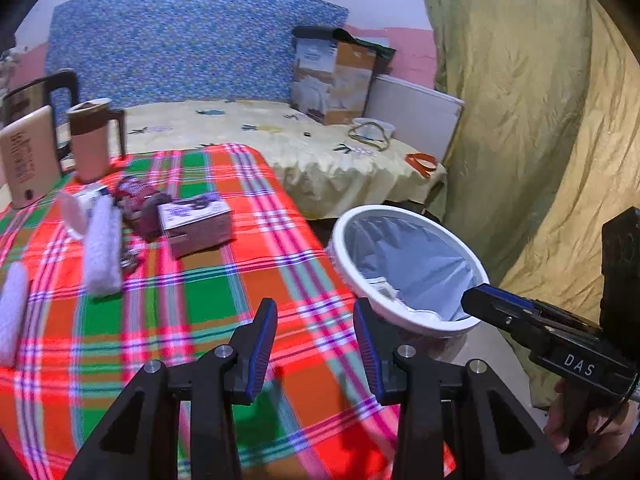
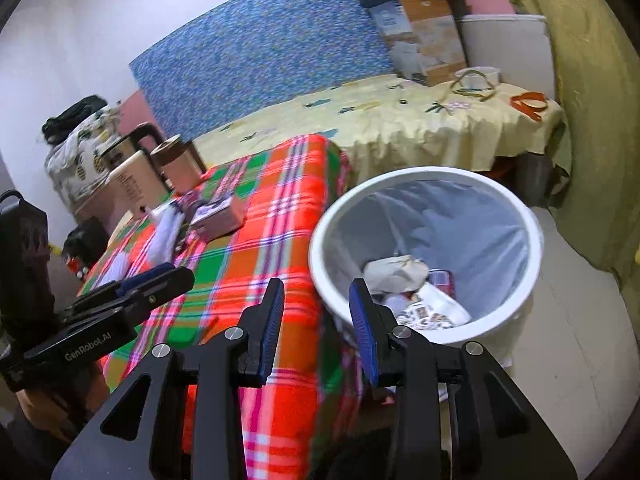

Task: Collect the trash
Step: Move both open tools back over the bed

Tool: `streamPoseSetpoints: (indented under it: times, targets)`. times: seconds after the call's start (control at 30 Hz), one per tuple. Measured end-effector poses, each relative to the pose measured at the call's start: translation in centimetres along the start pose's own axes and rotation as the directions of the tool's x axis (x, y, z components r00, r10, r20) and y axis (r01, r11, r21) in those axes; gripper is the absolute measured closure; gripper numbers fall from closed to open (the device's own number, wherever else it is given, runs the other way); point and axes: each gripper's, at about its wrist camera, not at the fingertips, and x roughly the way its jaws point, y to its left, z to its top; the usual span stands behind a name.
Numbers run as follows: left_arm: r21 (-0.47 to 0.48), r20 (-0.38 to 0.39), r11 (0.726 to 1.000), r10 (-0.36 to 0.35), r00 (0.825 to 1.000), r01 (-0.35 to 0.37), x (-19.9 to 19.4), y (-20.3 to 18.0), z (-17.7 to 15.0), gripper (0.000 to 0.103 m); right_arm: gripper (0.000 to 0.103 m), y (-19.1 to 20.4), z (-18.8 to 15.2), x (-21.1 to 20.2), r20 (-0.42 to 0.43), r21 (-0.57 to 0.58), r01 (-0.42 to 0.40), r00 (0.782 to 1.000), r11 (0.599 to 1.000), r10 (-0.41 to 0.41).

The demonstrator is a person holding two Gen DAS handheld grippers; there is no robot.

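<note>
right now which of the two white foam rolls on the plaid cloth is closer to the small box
The longer white foam roll, lying just left of the small box. The other roll sits further away at the cloth's left edge.

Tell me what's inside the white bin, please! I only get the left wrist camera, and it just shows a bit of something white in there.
Observer: The right wrist view looks down into the bin: a crumpled pale paper and printed wrappers.
Operator: Is the other hand-held gripper carrying anything?
Observer: No, the right hand-held gripper is open, with nothing between its fingers.
Operator: Anything hiding past the kettle?
Observer: A bundle in pineapple-print cloth sits beyond it.
</note>
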Motion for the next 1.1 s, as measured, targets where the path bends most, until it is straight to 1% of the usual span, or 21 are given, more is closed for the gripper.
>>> streamPoseSetpoints:
  times: [0.13,0.27,0.6,0.87,1.1]
  targets:
    - [-0.022,0.010,0.999,0.032,0.999,-0.032,-1.8,1.2,-0.9,0.064,0.066,1.8,-0.1,-0.1,-0.003,-0.035,-0.003,1.000,0.999,0.003]
    - [-0.042,0.023,0.997,0.060,0.998,-0.059,-3.5,2.4,-1.7,0.064,0.053,3.5,-0.6,-0.2,-0.006,-0.069,-0.025,1.000,0.997,0.024]
    - [-0.086,0.041,0.988,0.132,0.990,-0.128,-7.1,5.3,-3.4,0.064,0.050,6.4,-1.1,0.0,-0.020,-0.121,-0.066,0.998,0.991,0.064]
    - [-0.123,0.030,0.976,0.183,0.983,-0.178,-8.1,7.3,-4.6,0.064,0.047,8.1,-1.6,0.6,-0.037,-0.155,-0.103,0.994,0.983,0.098]
    - [-0.152,0.023,0.959,0.247,0.969,-0.241,-9.0,9.4,-5.3,0.064,0.046,9.5,-1.8,1.4,-0.052,-0.197,-0.126,0.992,0.972,0.118]
